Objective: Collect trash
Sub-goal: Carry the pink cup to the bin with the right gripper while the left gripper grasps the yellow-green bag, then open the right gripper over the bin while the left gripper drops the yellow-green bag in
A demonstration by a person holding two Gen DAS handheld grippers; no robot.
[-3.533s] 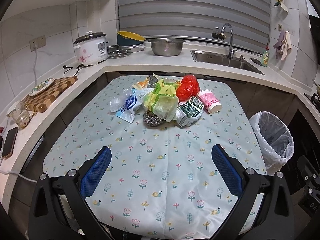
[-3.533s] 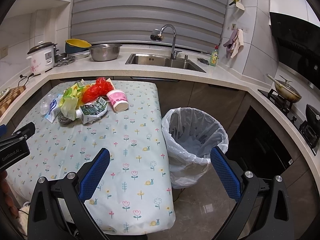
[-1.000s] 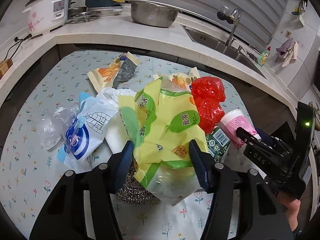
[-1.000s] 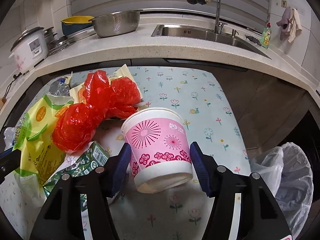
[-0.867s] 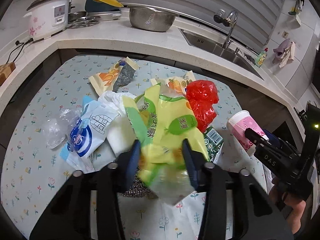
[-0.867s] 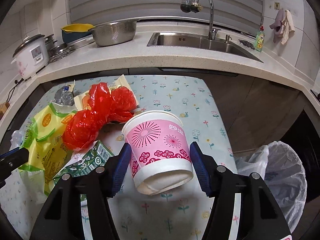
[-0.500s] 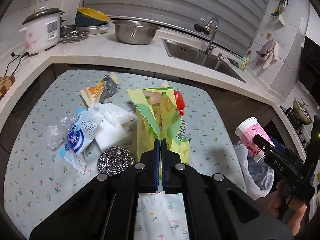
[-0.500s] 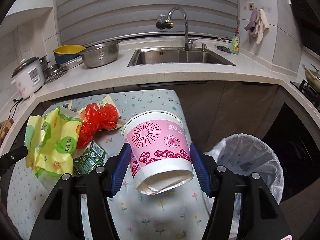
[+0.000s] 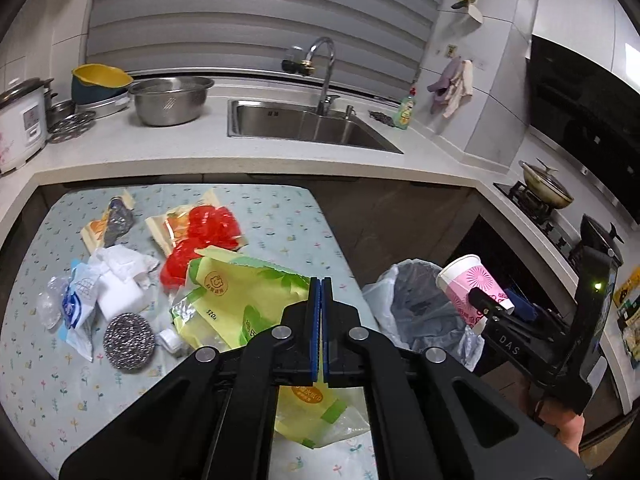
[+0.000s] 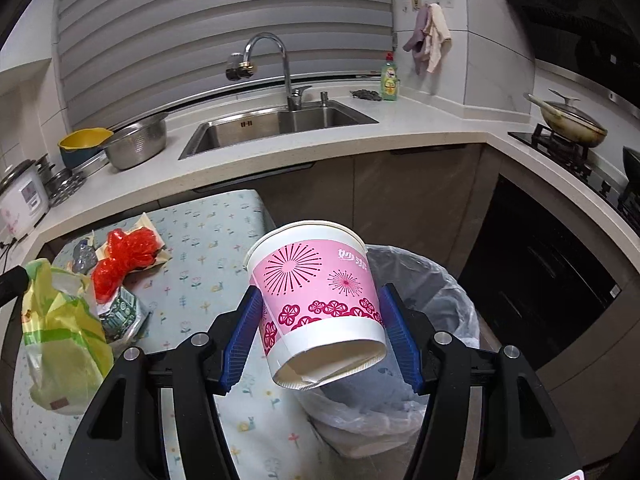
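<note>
Both loads up off the table [image 9: 256, 204] and heading for the bin. Left tongs [image 9: 320, 312] pinched flat together on the crinkly yellow-and-green plastic snack bag [image 9: 240, 304], bag dangling below the closed pads and trailing over the floral cloth. Right tongs [image 10: 320, 332] clamped across the waist of the pink-and-white flowered paper cup [image 10: 320, 300], tilted, base toward the camera, poised just above the near rim of the white-lined waste bin [image 10: 432, 304]. Best to carry the cup on over the middle of the liner before letting go, mouth tipped down so nothing spills onto the floor. Bag next: loose and floppy, so lift high enough for the hanging tail to clear the liner's edge, then release well inside. Worth keeping the two tongs apart over the opening, one drop at a time. Plenty left on the cloth: crumpled red plastic bag [image 9: 204, 236], steel wool scourer [image 9: 129, 342], white tissue [image 9: 120, 264], blue-and-white wrapper [image 9: 78, 308].
</note>
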